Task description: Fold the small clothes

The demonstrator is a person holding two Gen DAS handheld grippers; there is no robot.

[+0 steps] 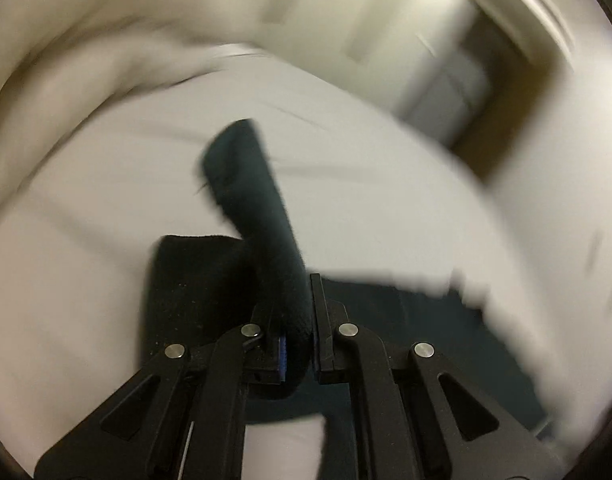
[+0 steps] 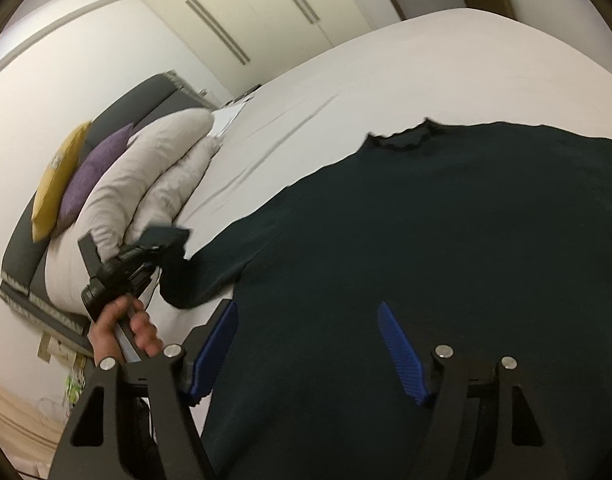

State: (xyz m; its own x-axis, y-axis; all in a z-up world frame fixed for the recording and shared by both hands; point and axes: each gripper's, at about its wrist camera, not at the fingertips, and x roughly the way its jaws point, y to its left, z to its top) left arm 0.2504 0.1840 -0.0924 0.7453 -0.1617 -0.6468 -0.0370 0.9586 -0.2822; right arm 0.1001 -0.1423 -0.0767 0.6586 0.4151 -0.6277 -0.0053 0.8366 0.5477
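Note:
A dark green long-sleeved top [image 2: 426, 240] lies spread on a white bed sheet [image 2: 386, 80], neckline toward the far side. My left gripper [image 1: 295, 320] is shut on the top's sleeve [image 1: 249, 184], which hangs out past the fingers in a thick fold above the sheet. It also shows in the right wrist view [image 2: 153, 244], held in a hand at the left, with the sleeve [image 2: 193, 280] lifted off the bed. My right gripper [image 2: 310, 344] is open and empty, hovering over the top's body near its lower hem.
Grey pillows [image 2: 153, 176], a purple cushion [image 2: 93, 172] and a yellow cushion [image 2: 53, 188] lean on a dark headboard [image 2: 21, 248] at the left. White wardrobe doors [image 2: 241, 12] stand behind the bed. The left wrist view is motion-blurred, with a dark cloth patch [image 1: 185, 280] under the gripper.

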